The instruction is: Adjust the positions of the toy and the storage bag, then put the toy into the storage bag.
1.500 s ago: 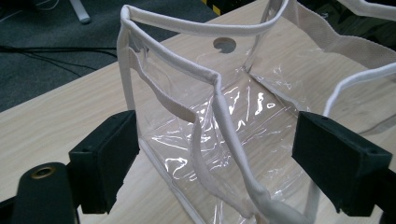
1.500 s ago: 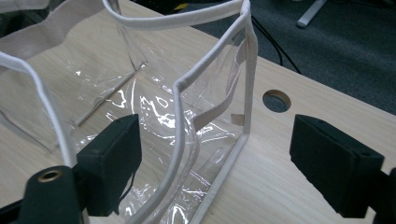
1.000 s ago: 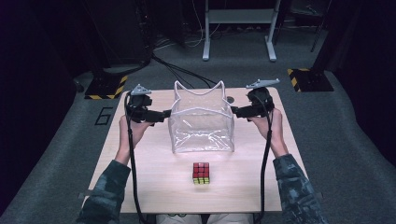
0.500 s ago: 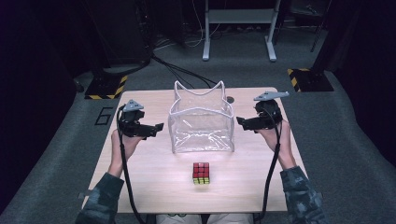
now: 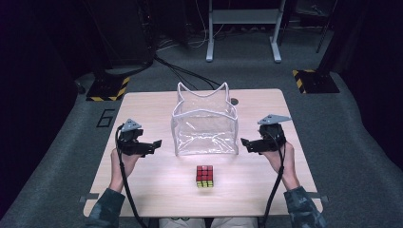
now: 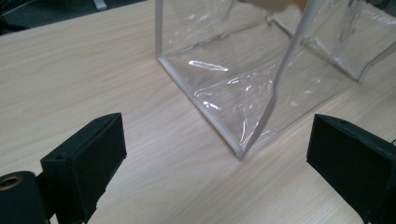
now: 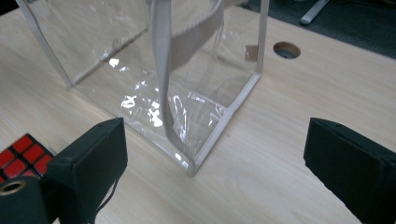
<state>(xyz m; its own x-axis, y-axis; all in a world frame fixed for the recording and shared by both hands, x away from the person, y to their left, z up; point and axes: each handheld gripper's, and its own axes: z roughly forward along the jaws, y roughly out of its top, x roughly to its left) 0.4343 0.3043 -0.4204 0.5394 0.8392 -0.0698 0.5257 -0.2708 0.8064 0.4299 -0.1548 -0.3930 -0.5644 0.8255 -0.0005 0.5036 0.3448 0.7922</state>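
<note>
The bench [image 5: 157, 190] carries two things: a clear bag [image 5: 205, 124] standing upright and open-topped near the middle, and a cube [image 5: 205, 176] lying just in front of it, apart from its front wall. Judging from this layout, the step in hand is to get the cube into the bag, and neither tool has started on the cube.

The bag is soft plastic with white-edged seams, so it will likely tip or slide if nudged from one side alone. It would be wise to steady it near a lower corner or by a strap before anything drops in, and to lower the cube through the mouth rather than toss it.

The left hand-held gripper [image 5: 153, 144] hangs to the bag's left, jaws spread wide and holding nothing; its own view looks at the bag's near bottom corner. The right hand-held gripper [image 5: 248, 144] sits to the bag's right, also gaping and empty, and the cube shows at the lower left edge of its view [image 7: 21, 158]. The right one therefore seems the better placed to pick.

The cube is small, hard and smooth-faced. Close on two opposite flat faces, square to them, low enough that the pads cover most of a face; a corner grip would probably let it twist out.
</note>
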